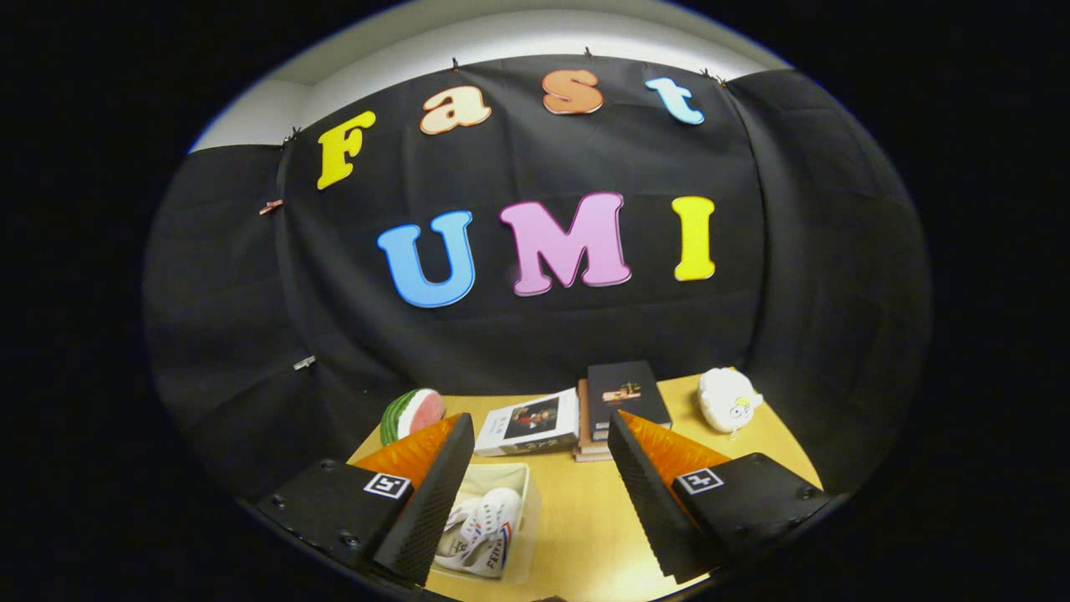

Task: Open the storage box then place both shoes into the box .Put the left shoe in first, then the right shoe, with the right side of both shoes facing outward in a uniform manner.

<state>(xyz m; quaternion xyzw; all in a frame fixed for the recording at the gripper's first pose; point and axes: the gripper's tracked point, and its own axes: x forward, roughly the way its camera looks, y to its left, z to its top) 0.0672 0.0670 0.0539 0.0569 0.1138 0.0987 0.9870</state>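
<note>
Hovering above the tabletop [585, 502], your claw [535, 502] is spread wide and grips nothing. Both shoes [481, 527] lie in the open box [527, 485], just ahead of its left finger.

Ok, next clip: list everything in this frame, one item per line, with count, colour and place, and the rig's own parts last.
Table: one, light wood, under everything.
Storage box: one, clear plastic, open-topped, between the jaws, nearer the left one.
Shoes: white with red and blue marks, inside the box; they look like two, overlapping.
Watermelon slice: one, green rind and red flesh, beyond the left finger.
Magazine: one, white cover with a picture, beyond the box.
Books: a small stack, dark cover on top, right of the magazine.
Plush toy: one, white, right of the books.
Gripper: one, jaws open wide above the table, holding nothing.
</note>
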